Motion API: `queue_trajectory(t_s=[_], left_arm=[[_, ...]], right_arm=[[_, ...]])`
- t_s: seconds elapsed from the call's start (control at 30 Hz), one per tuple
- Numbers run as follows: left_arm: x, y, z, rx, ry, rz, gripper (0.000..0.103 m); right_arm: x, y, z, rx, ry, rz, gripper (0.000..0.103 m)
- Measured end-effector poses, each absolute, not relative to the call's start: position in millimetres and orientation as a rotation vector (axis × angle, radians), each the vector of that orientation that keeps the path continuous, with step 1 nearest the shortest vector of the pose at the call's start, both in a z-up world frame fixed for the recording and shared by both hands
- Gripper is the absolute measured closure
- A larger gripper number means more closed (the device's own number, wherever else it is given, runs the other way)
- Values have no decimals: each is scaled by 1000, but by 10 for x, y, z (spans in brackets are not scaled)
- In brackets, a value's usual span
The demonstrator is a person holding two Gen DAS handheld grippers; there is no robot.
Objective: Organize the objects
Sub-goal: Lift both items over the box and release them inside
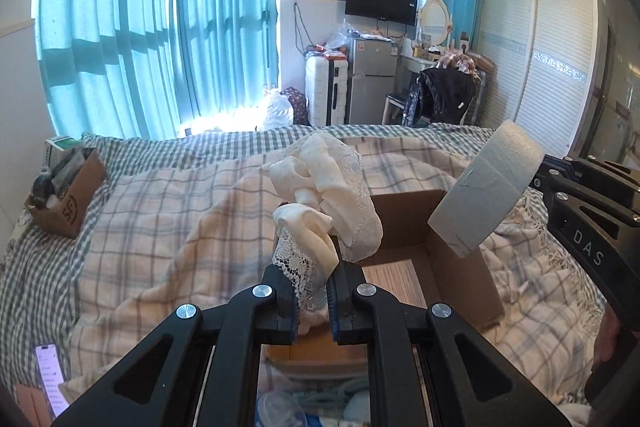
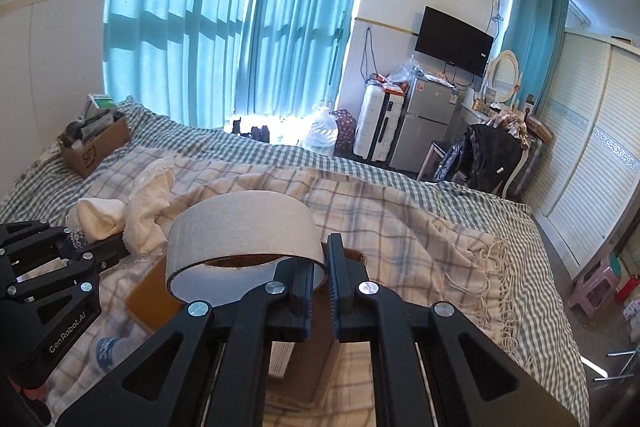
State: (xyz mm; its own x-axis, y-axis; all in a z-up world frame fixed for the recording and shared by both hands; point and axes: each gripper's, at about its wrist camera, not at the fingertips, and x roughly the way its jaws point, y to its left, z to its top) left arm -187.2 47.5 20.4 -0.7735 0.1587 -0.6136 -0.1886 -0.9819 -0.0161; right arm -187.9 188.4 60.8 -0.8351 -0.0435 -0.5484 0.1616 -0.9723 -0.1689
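My left gripper (image 1: 312,291) is shut on a cream lace-trimmed cloth (image 1: 332,195) and holds it above the near-left edge of an open cardboard box (image 1: 460,267) on the bed. My right gripper (image 2: 320,275) is shut on the rim of a wide grey tape roll (image 2: 244,227) and holds it over the same box (image 2: 152,291). In the left wrist view the tape roll (image 1: 488,187) hangs above the box's right side. In the right wrist view the cloth (image 2: 148,203) and the left gripper (image 2: 116,247) sit to the left.
A plaid blanket (image 1: 160,211) covers the checked bed. A second cardboard box (image 1: 68,199) with items stands at the far left. A phone (image 1: 50,379) lies at the near left. Packets (image 1: 320,403) lie just below my left gripper. A chair (image 2: 484,155) and wardrobe (image 2: 592,163) stand beyond the bed.
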Motion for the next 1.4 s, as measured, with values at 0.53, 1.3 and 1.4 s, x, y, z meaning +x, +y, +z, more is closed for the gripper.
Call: queue_trajectory(t_s=[0.53, 1.3, 1.4], left_arm=[[-2348, 780, -493, -1101, 95, 2684, 92], [-1518, 547, 332, -1016, 86, 2781, 13], [-1316, 469, 540, -970, 74, 2800, 9]], right_arm=[[-2604, 2129, -171, 1059, 204, -2861, 97], [-1647, 2098, 574, 962, 283, -2889, 31], [-1352, 2085, 829, 892, 275, -2912, 21]])
